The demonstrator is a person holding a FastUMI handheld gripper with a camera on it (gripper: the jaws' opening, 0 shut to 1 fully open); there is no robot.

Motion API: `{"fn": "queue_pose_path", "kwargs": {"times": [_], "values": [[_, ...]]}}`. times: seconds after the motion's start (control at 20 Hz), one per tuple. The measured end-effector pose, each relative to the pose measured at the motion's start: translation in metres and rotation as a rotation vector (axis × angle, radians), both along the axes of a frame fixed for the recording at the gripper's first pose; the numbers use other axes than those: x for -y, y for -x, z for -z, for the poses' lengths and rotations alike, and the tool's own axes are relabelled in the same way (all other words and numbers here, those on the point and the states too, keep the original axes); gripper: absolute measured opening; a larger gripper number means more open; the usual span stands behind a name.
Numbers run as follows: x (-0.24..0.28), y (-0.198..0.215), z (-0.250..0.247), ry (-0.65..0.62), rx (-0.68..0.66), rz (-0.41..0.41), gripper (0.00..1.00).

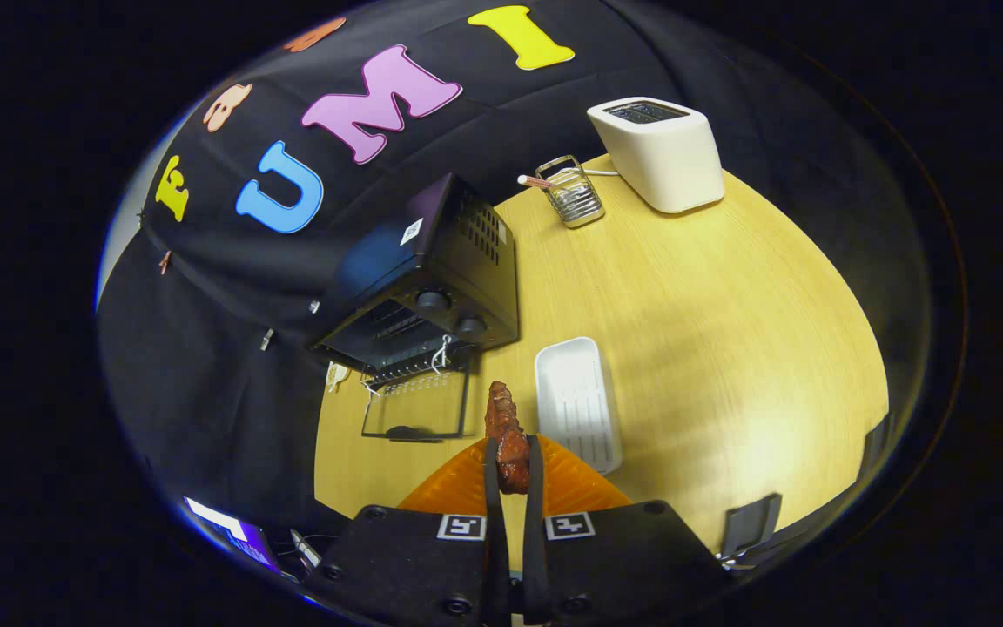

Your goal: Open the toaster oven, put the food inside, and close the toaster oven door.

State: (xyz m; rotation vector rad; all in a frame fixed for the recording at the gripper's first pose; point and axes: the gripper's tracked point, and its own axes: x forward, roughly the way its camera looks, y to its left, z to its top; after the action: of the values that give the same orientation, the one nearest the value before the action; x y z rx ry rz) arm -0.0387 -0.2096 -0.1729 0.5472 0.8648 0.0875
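A reddish-brown glazed piece of food (508, 435) contrasts with the pale yellow wood-grain tabletop (710, 331). The boxy toaster oven (432, 279) is black, the ribbed rectangular tray (577, 402) white, the slot toaster (660, 152) cream, the wire rack (573, 193) silver.

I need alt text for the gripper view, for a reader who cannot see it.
The gripper is shut on a reddish-brown piece of food, held before a black toaster oven whose glass door hangs open. On the wooden table are also a white tray, a wire holder and a white toaster.

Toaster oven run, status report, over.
Hand-held gripper shut on reddish-brown food piece. Toaster oven door open, down. White tray beside the path, not blocking.
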Motion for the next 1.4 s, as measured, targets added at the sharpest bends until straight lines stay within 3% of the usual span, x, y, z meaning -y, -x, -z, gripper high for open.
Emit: {"fn": "queue_pose_path", "kwargs": {"times": [0.55, 0.75, 1.1, 1.4], "values": [[-0.14, -0.007, -0.004, -0.089, 0.063, 0.116, 0.1], [-0.173, -0.04, -0.008, -0.104, 0.127, 0.123, 0.1], [-0.196, -0.11, 0.0, -0.138, 0.234, 0.206, 0.1], [-0.208, -0.162, 0.033, -0.205, 0.292, 0.338, 0.1]]}}
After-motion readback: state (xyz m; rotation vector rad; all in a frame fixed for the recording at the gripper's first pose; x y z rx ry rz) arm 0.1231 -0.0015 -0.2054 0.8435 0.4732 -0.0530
